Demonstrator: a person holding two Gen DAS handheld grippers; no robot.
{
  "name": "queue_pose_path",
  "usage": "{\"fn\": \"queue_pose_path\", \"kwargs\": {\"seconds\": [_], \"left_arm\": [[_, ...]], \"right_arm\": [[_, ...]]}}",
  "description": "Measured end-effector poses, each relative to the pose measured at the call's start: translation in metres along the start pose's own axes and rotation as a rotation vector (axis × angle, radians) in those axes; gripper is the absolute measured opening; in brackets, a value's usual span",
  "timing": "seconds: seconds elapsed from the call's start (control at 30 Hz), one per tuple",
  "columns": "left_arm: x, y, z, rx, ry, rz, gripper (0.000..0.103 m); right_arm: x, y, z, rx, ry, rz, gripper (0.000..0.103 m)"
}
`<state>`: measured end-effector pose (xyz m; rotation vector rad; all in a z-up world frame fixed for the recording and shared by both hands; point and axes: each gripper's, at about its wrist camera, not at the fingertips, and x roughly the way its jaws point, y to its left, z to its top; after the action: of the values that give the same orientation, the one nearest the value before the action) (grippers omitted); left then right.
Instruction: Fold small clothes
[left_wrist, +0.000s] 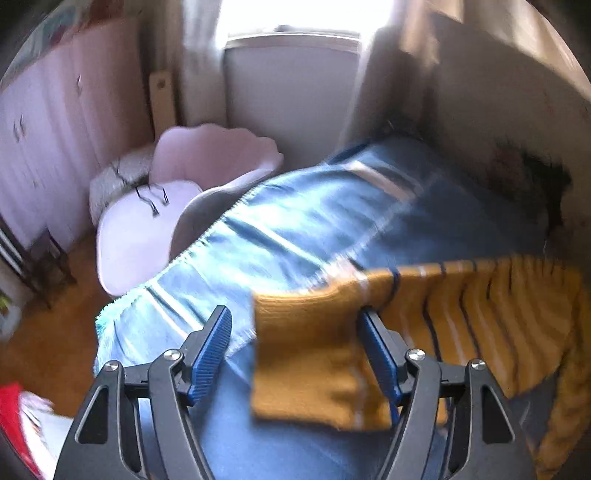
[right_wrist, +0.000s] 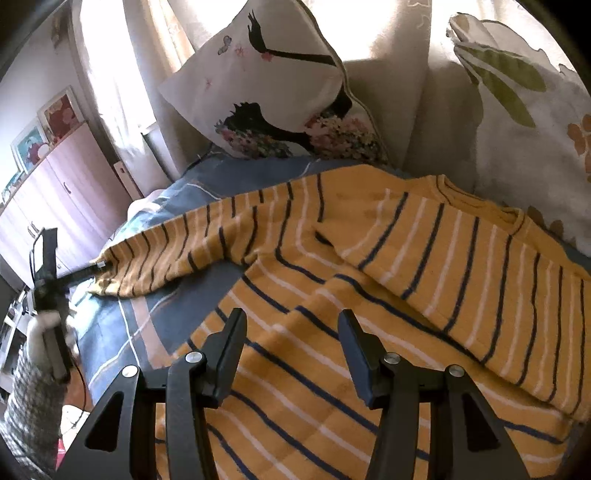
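No text, label, brand, number or sign can be read anywhere in either view.

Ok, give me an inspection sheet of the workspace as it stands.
Surface: bed with blue patterned cover.
Job's things: mustard yellow knitted sweater with navy and white stripes, spread out, one sleeve stretched sideways.
Clutter: two printed pillows at the head.
Grippers: left gripper open, sleeve cuff between its blue fingers; right gripper open above the sweater body.
Cables: nothing seen.
Surroundings: pale pink shell-shaped chair, pink cupboards, bright curtained window.
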<state>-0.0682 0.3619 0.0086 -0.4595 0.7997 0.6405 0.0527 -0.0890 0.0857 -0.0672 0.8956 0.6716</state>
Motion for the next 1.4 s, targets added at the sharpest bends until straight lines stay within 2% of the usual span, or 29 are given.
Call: {"fn": "queue_pose_path", "kwargs": {"seconds": [0.07, 0.27, 0.47, 0.53, 0.57, 0.6, 0.63, 0.67, 0.73, 0.83, 0.93, 1.07, 1.2, 1.3, 1.37, 1.4], "left_arm": [[-0.002, 0.018, 0.008, -0.066, 0.008, -0.061, 0.07], [0.004, 0.053, 0.005, -0.162, 0.056, -0.107, 0.07], [0.006, 0.028, -0.001, -0.061, 0.051, -0.134, 0.071], [0.009, 0.018, -0.002, -0.019, 0.039, -0.106, 0.071], [0.01, 0.013, -0.002, 0.007, 0.037, -0.085, 0.064], [0.009, 0.009, -0.002, 0.029, 0.03, -0.068, 0.049], [0.006, 0.007, -0.001, 0.035, 0.028, -0.077, 0.01], [0.002, 0.009, 0.0, 0.019, 0.034, -0.091, 0.004], [-0.013, 0.012, 0.001, -0.03, 0.013, -0.164, 0.004], [-0.036, 0.006, 0.007, -0.049, 0.001, -0.26, 0.004], [-0.055, -0.019, 0.014, -0.006, -0.009, -0.32, 0.004], [-0.069, -0.043, 0.023, 0.056, -0.013, -0.328, 0.004], [-0.084, -0.07, 0.026, 0.056, 0.018, -0.455, 0.004], [-0.104, -0.114, 0.021, 0.135, 0.016, -0.548, 0.004], [-0.117, -0.142, 0.017, 0.203, 0.005, -0.544, 0.004], [-0.122, -0.151, 0.017, 0.232, -0.013, -0.515, 0.004]], "right_arm": [[0.0, 0.003, -0.003, -0.003, 0.005, 0.006, 0.056], [0.0, 0.007, -0.011, -0.003, 0.012, 0.014, 0.056], [-0.002, 0.01, -0.017, -0.009, 0.006, 0.007, 0.056], [-0.005, 0.01, -0.019, -0.006, 0.001, 0.007, 0.056], [-0.008, 0.01, -0.02, -0.007, -0.003, 0.005, 0.056], [-0.009, 0.01, -0.021, -0.01, -0.006, 0.001, 0.056], [-0.012, 0.01, -0.022, -0.017, -0.012, -0.008, 0.056], [-0.015, 0.01, -0.022, -0.025, -0.02, -0.019, 0.056], [-0.021, 0.007, -0.023, -0.033, -0.034, -0.031, 0.056], [-0.027, 0.0, -0.023, -0.023, -0.044, -0.032, 0.056], [-0.034, -0.011, -0.023, 0.002, -0.056, -0.045, 0.056], [-0.047, -0.027, -0.03, 0.032, -0.074, -0.047, 0.056], [-0.051, -0.042, -0.036, 0.075, -0.071, -0.045, 0.056], [-0.053, -0.046, -0.038, 0.104, -0.074, -0.023, 0.056], [-0.055, -0.045, -0.039, 0.105, -0.08, -0.019, 0.056], [-0.056, -0.045, -0.041, 0.102, -0.082, -0.019, 0.056]]}}
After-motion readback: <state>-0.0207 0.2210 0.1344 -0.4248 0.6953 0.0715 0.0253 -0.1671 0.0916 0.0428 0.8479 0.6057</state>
